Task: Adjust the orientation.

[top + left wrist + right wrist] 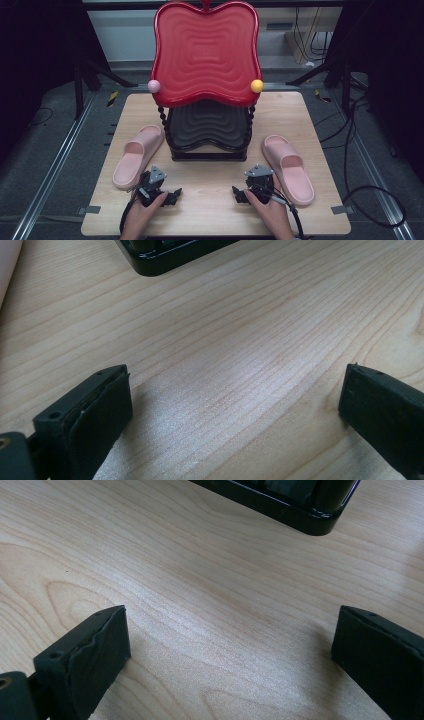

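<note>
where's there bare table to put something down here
Bare wood lies in front of the rack, between the left tongs and right tongs, and along the table near edge. It is crowded at both sides, where the left slipper and right slipper flank the rack.

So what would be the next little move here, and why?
Probably swing the left hand-held gripper outward toward the left pink slipper. Both it and the right hand-held gripper rest open on bare wooden table, holding nothing, and a slipper lies just outside each, on either side of the two-tier rack.
</note>
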A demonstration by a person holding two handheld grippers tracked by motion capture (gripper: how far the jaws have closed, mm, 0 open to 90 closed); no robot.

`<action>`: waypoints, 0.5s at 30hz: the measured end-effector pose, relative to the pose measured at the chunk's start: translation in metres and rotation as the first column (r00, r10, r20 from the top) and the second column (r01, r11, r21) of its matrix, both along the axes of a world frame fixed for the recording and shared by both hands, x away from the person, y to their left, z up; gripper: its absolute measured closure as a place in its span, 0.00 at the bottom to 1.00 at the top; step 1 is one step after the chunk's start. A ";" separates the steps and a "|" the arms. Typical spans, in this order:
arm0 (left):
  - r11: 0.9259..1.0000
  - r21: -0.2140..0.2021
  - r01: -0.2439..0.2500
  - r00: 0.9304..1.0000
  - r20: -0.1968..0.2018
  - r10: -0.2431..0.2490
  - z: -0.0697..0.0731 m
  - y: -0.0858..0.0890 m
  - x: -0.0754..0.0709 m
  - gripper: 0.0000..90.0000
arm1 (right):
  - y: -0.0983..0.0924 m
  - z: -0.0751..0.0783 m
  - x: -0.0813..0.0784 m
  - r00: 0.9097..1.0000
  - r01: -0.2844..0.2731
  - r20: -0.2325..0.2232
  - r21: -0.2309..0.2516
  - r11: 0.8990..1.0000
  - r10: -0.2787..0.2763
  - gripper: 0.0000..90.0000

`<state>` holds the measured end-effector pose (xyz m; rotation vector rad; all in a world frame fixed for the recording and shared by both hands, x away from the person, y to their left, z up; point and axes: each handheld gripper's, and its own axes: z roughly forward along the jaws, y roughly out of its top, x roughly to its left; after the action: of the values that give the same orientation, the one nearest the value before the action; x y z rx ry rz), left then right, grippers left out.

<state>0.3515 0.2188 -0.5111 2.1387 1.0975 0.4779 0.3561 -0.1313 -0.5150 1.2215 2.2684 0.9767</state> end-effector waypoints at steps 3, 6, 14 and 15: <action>1.000 0.000 0.007 1.000 0.005 -0.007 0.000 0.001 -0.001 0.01 | 0.000 0.000 0.000 1.000 -0.001 -0.001 0.000 1.000 0.001 0.03; 1.000 -0.001 0.015 1.000 0.003 -0.015 0.003 0.003 -0.003 0.04 | 0.000 0.000 -0.001 1.000 -0.002 -0.003 -0.002 1.000 0.002 0.03; 1.000 0.001 -0.012 0.997 0.079 0.011 0.032 0.022 -0.004 0.05 | 0.000 0.000 -0.001 1.000 -0.003 -0.004 0.000 1.000 0.003 0.03; 1.000 0.006 -0.023 0.996 0.091 0.022 0.038 0.027 -0.004 0.05 | 0.000 0.000 -0.001 1.000 -0.003 -0.004 0.001 1.000 0.003 0.03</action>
<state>0.3477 0.2458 -0.4734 2.0916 1.0711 0.5849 0.3551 -0.1317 -0.5148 1.2219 2.2743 0.9767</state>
